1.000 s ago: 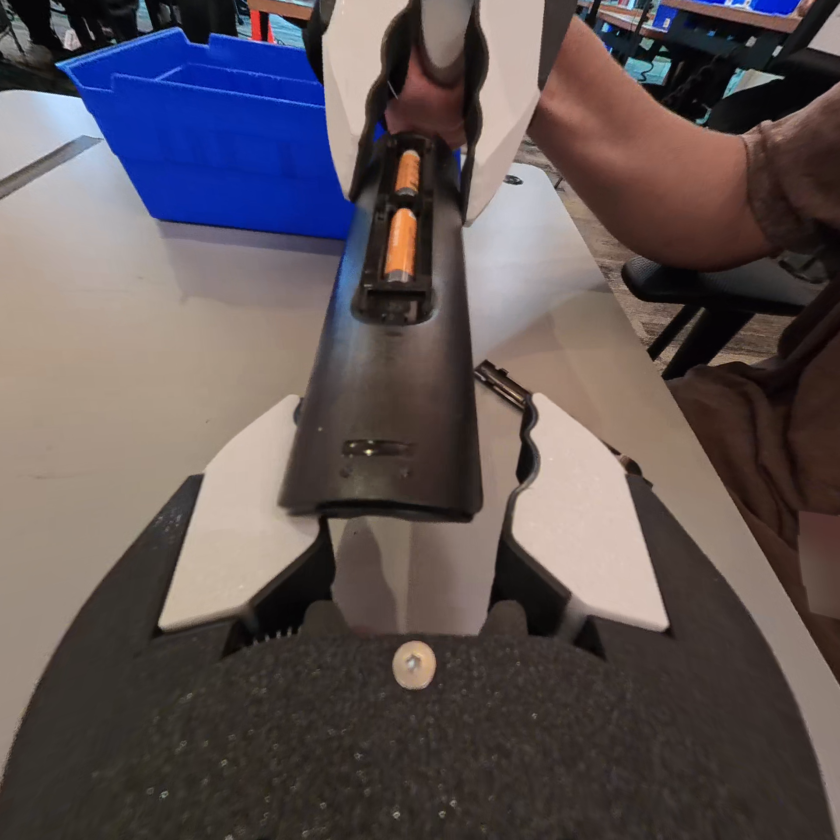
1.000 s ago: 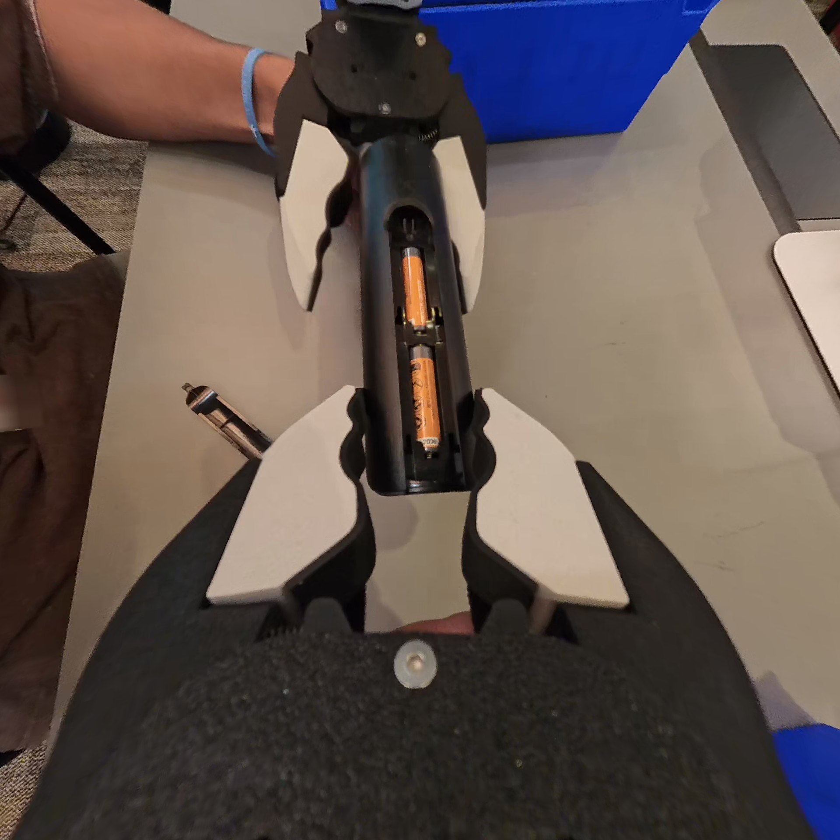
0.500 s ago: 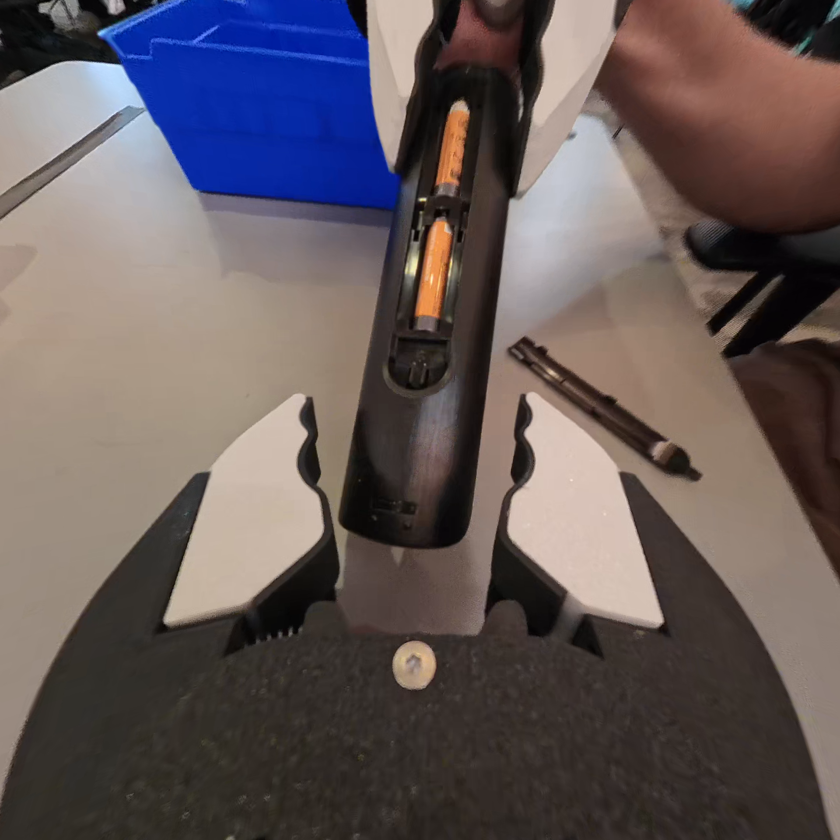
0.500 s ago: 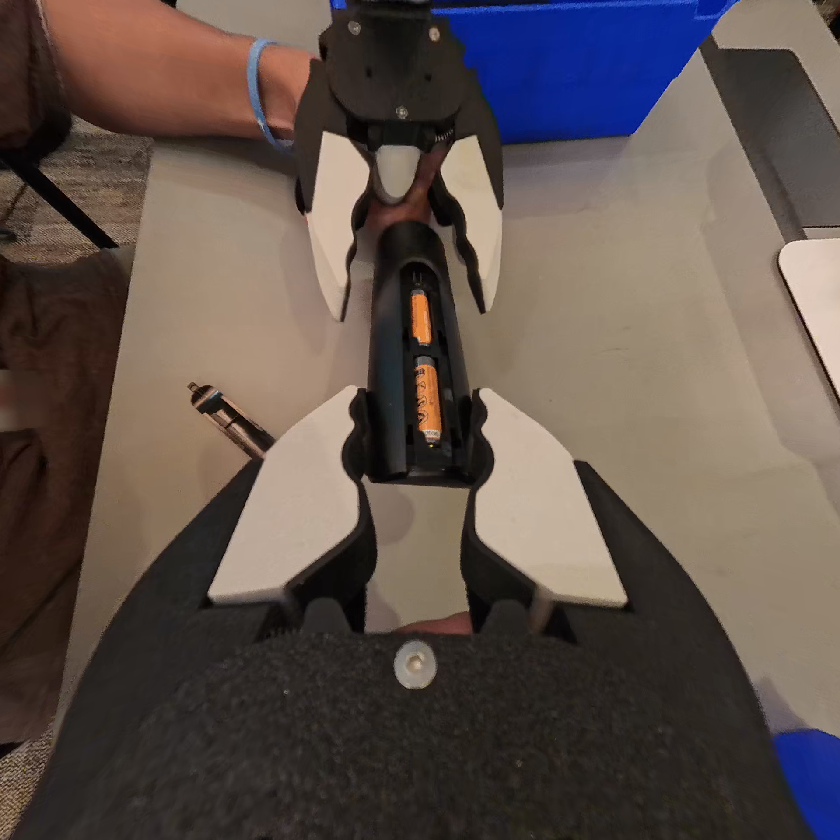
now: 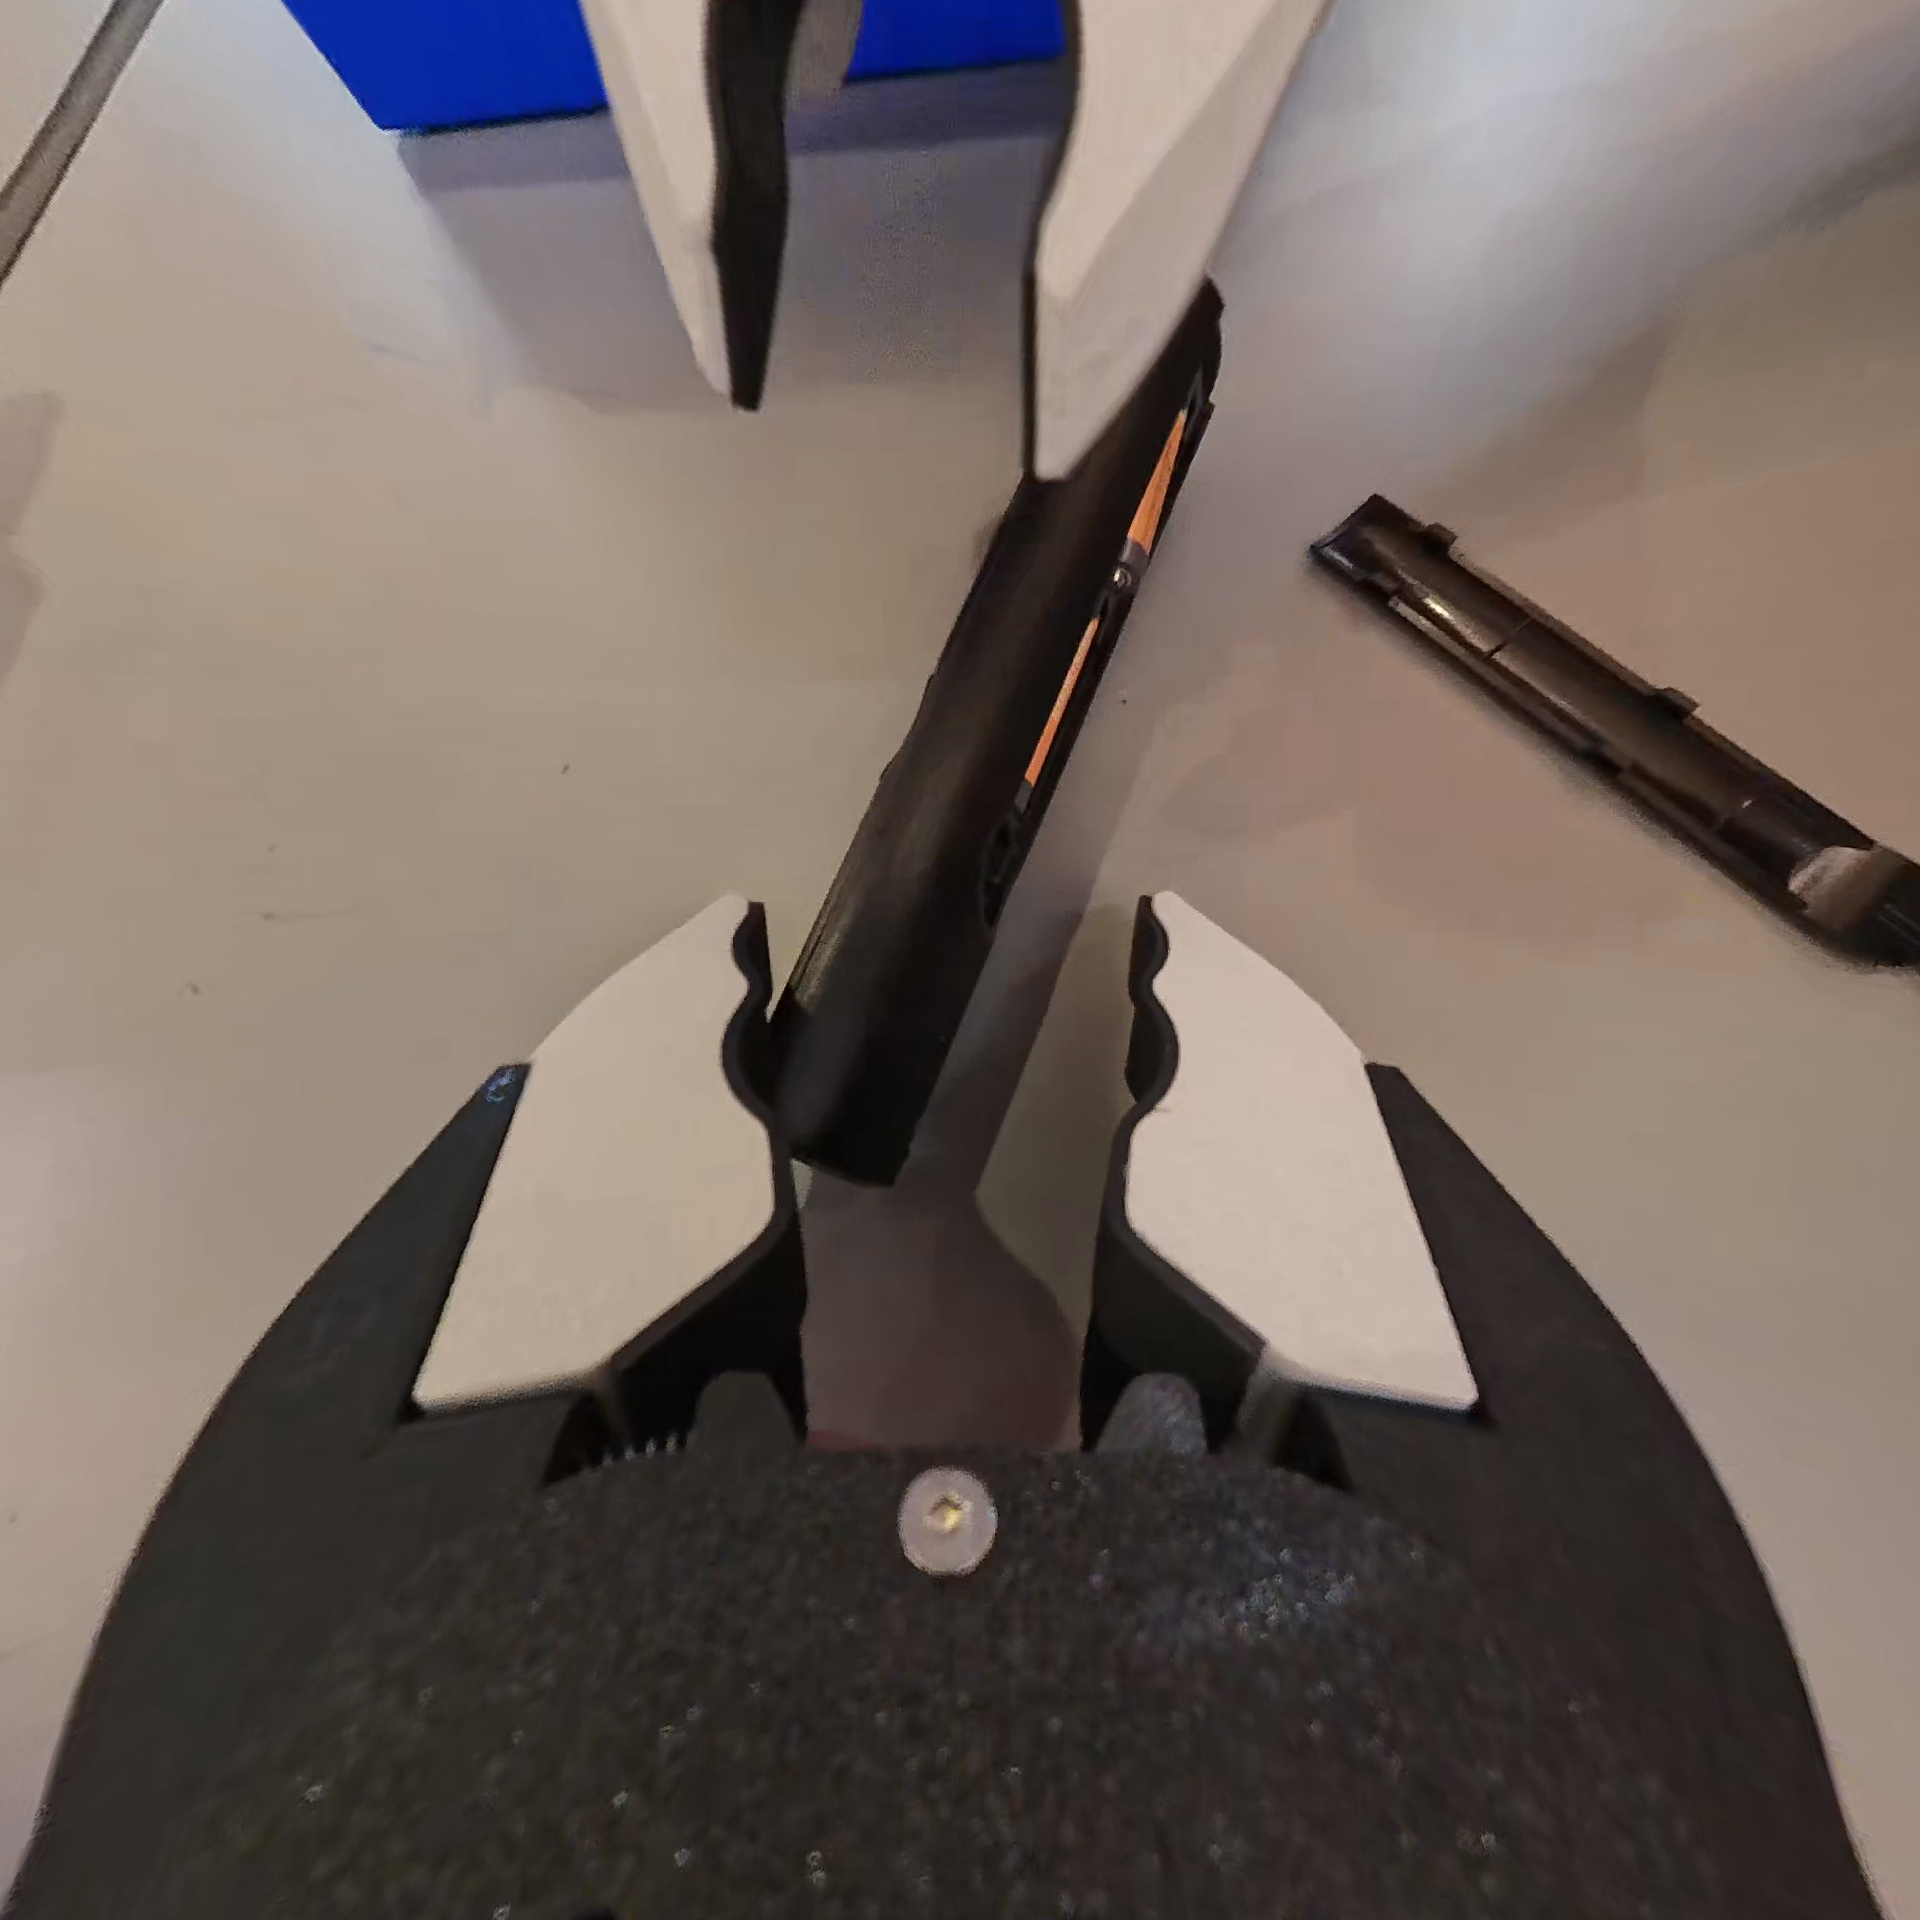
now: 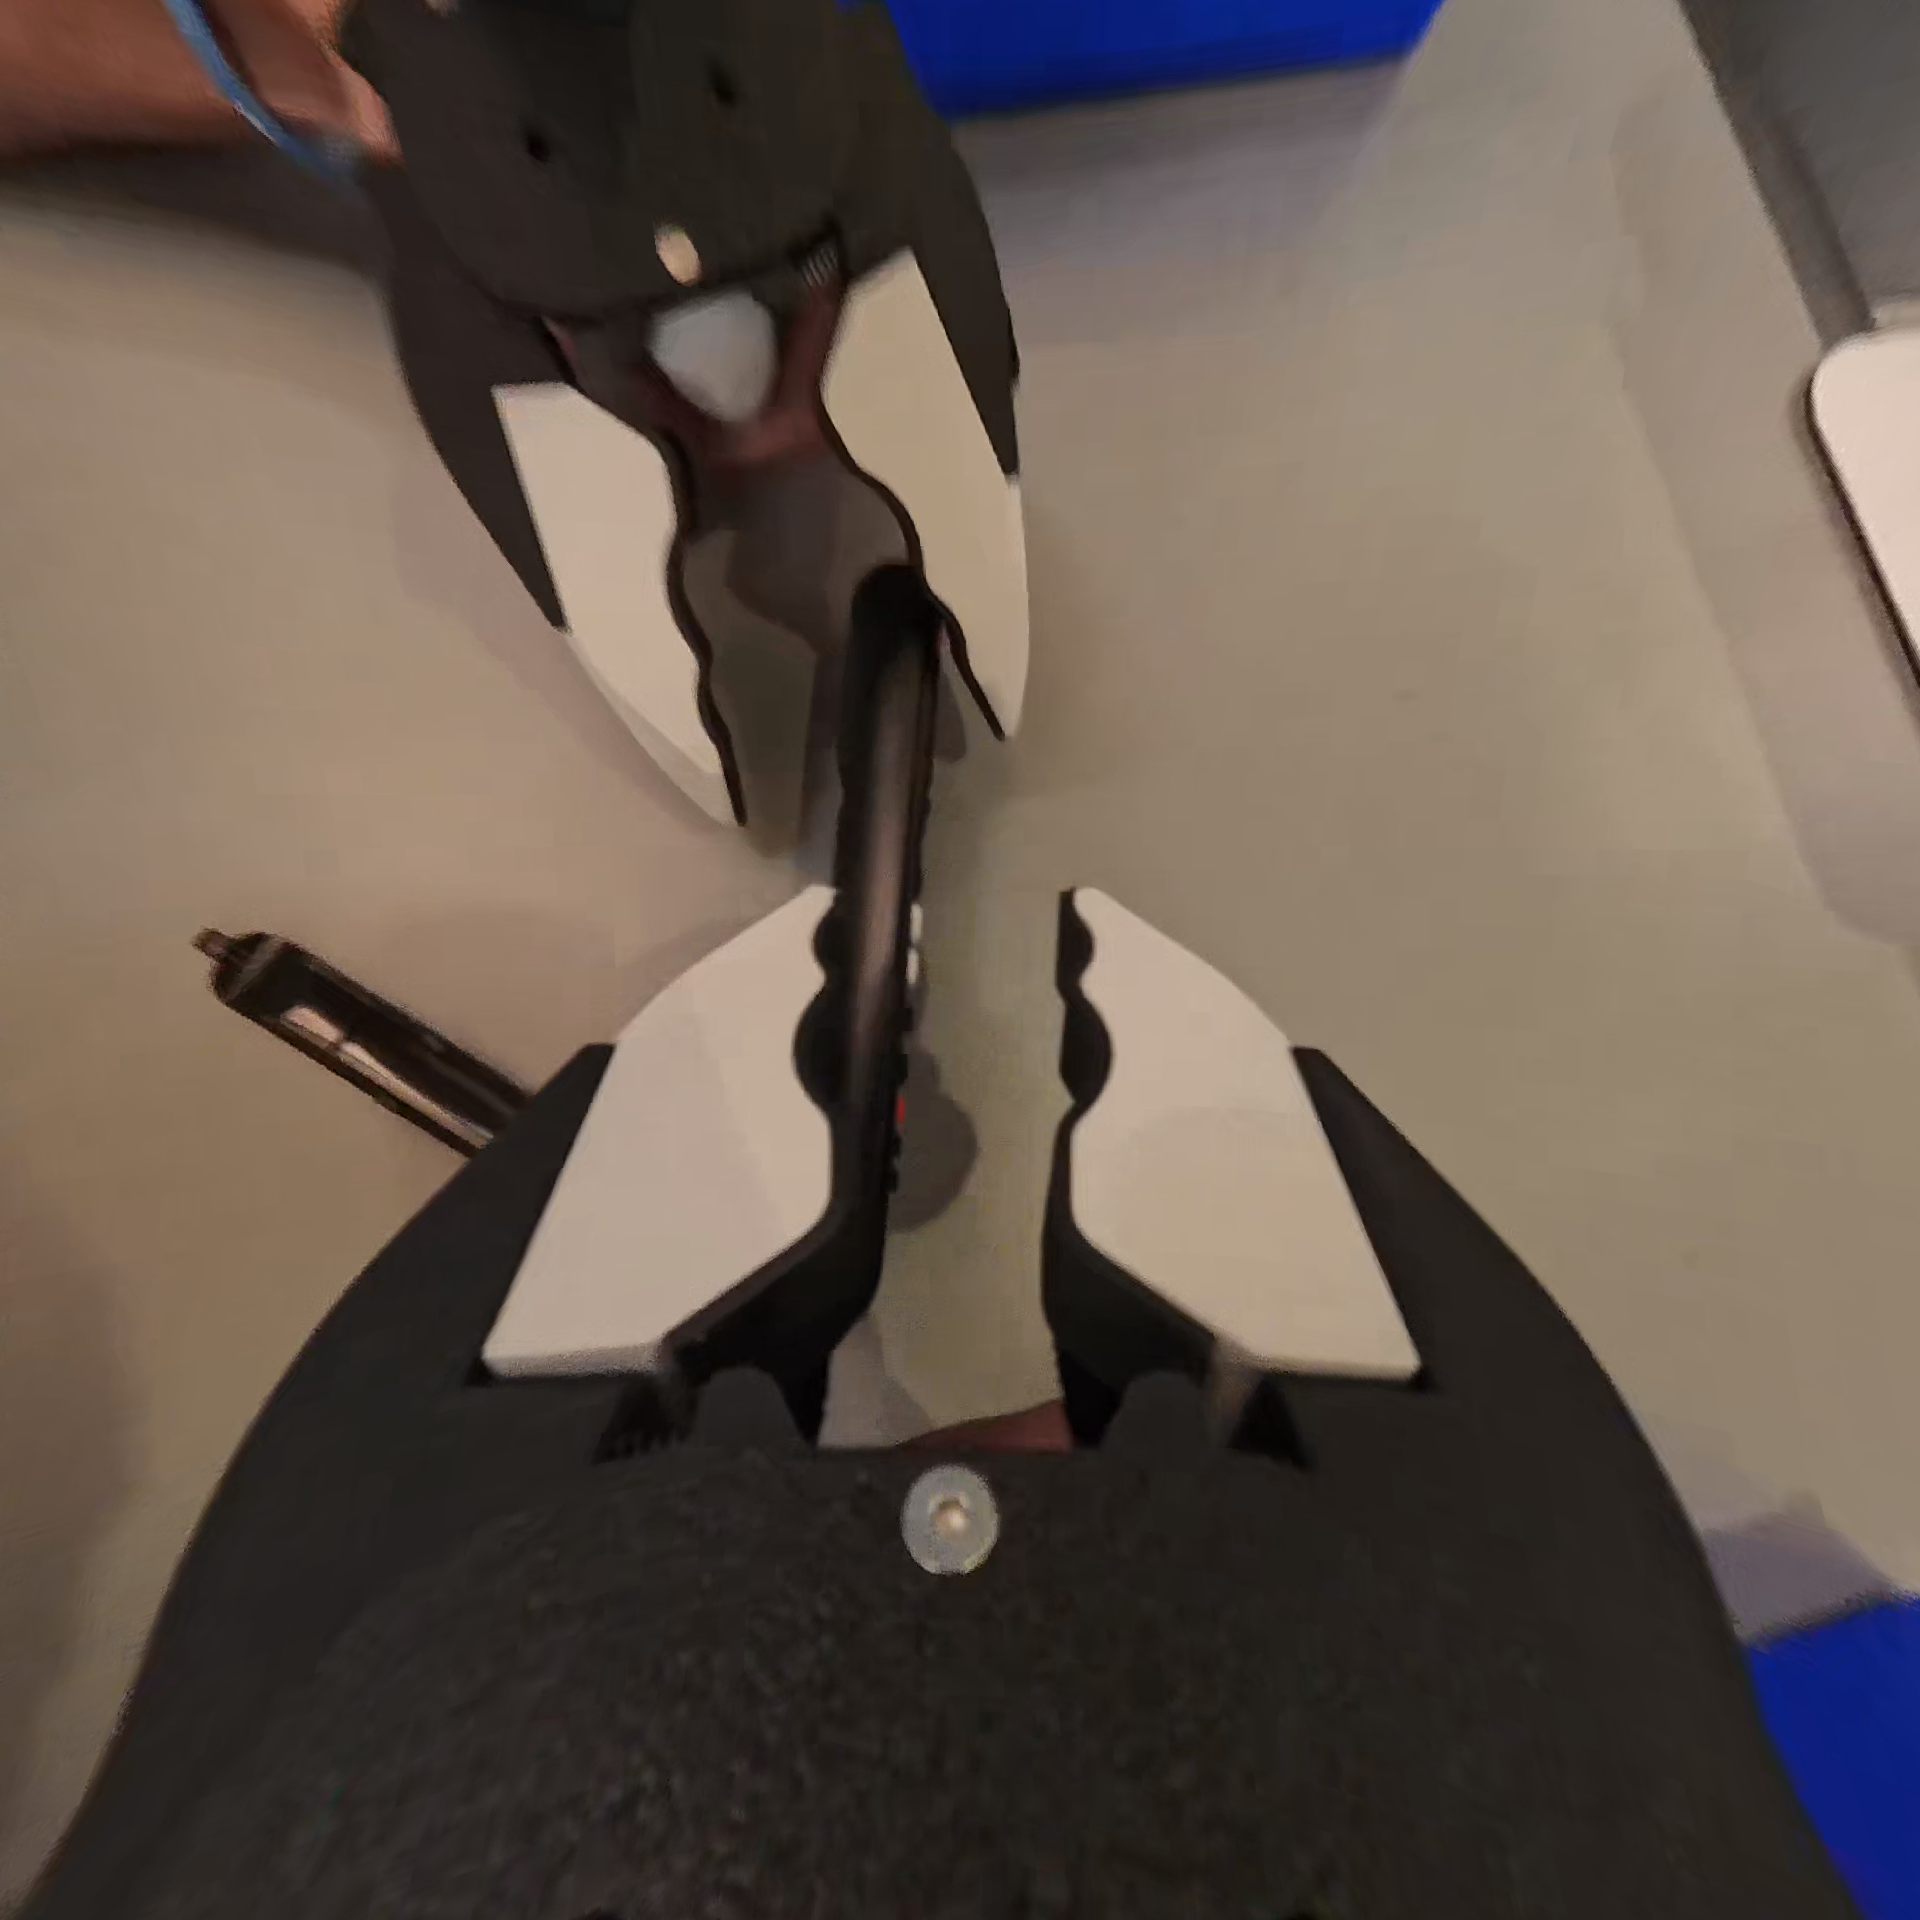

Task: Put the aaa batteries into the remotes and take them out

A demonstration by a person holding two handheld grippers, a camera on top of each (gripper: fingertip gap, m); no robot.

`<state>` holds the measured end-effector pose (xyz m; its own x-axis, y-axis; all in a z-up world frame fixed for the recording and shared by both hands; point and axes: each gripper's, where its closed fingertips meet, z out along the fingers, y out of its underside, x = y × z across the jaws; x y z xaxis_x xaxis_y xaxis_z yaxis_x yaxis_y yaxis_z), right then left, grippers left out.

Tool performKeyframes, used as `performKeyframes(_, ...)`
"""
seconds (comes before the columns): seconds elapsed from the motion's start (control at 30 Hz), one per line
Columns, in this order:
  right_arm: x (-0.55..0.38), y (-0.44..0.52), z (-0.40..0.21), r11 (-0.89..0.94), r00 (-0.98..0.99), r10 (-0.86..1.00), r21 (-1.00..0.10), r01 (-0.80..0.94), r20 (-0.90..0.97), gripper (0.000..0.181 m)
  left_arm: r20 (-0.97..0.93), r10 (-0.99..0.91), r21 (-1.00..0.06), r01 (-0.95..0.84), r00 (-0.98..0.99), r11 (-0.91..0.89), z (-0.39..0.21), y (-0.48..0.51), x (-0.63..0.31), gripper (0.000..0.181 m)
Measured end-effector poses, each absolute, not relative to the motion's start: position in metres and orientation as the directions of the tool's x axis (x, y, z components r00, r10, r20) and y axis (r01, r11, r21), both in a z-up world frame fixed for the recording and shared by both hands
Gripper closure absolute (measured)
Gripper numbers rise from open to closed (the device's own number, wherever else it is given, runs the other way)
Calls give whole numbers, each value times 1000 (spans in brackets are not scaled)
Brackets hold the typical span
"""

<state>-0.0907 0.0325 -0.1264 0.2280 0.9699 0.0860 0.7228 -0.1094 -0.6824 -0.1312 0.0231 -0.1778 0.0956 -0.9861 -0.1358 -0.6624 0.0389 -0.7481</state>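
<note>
Remote is rolling onto its edge between two sets of released tongs.

Left tongs (image 5: 951,1023) and right tongs (image 6: 945,1023), gripping a second ago, are gaping; the remote (image 5: 966,831), mid-frame, is tipping sideways, batteries (image 5: 1060,717) inside, likely to spill onto the desk (image 5: 364,675); cover (image 5: 1621,717) at right.

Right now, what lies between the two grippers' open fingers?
Only the black remote, tipped on its edge with orange batteries showing, spans from left gripper to right gripper; clearest in the left wrist view.
</note>
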Motion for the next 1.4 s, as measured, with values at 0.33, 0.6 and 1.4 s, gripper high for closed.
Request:
performKeyframes(0.33,-73,10,-190,-197,337,931,-584,787,139,154,-156,-982,-749,-661,104,49,-178,25,-131,116)
performKeyframes(0.6,-91,-11,-170,-435,305,900,-672,600,-311,160,-316,-940,-697,-704,131,136,-163,27,-144,100)
performKeyframes(1.4,-109,-11,-113,-428,112,897,-781,454,-427,124,-349,-935,-567,-808,65,156,-151,0,-181,120)
